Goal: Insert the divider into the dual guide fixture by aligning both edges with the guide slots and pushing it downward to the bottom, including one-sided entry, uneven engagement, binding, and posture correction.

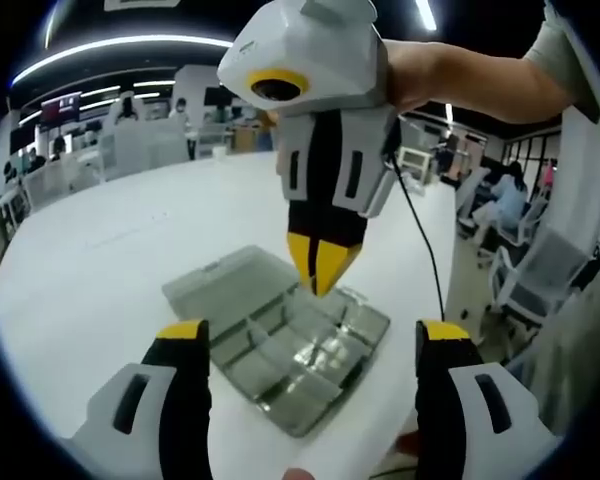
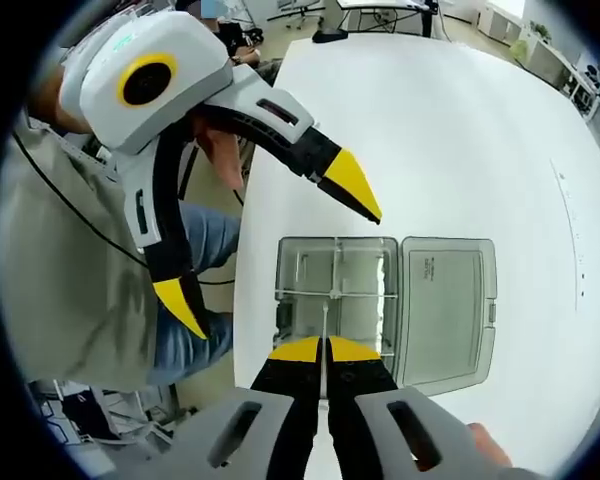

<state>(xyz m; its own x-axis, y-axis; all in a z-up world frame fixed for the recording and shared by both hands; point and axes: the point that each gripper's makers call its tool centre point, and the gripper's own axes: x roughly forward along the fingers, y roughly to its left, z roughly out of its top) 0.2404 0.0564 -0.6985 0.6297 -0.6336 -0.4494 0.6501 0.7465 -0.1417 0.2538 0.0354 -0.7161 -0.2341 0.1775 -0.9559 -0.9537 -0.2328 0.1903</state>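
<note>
A clear plastic compartment box (image 1: pixel 310 355) lies on the white table (image 1: pixel 100 260), its lid (image 1: pixel 225 285) folded out flat beside it. My right gripper (image 1: pixel 323 272) points straight down over the box's compartments, jaws shut. In the right gripper view, the right gripper (image 2: pixel 325 350) pinches a thin clear divider (image 2: pixel 325 318), seen edge-on and reaching toward the slotted walls of the box (image 2: pixel 335 270). My left gripper (image 1: pixel 313 335) stands open on the near side of the box with nothing between its fingers. From the right gripper view the left gripper (image 2: pixel 270 248) hovers open beside the box.
The box sits close to the table's edge (image 2: pixel 242 290), with the person's legs (image 2: pixel 195 240) just beyond it. A black cable (image 1: pixel 425 240) hangs from the right gripper. Office chairs (image 1: pixel 540 270) stand off the table's right side.
</note>
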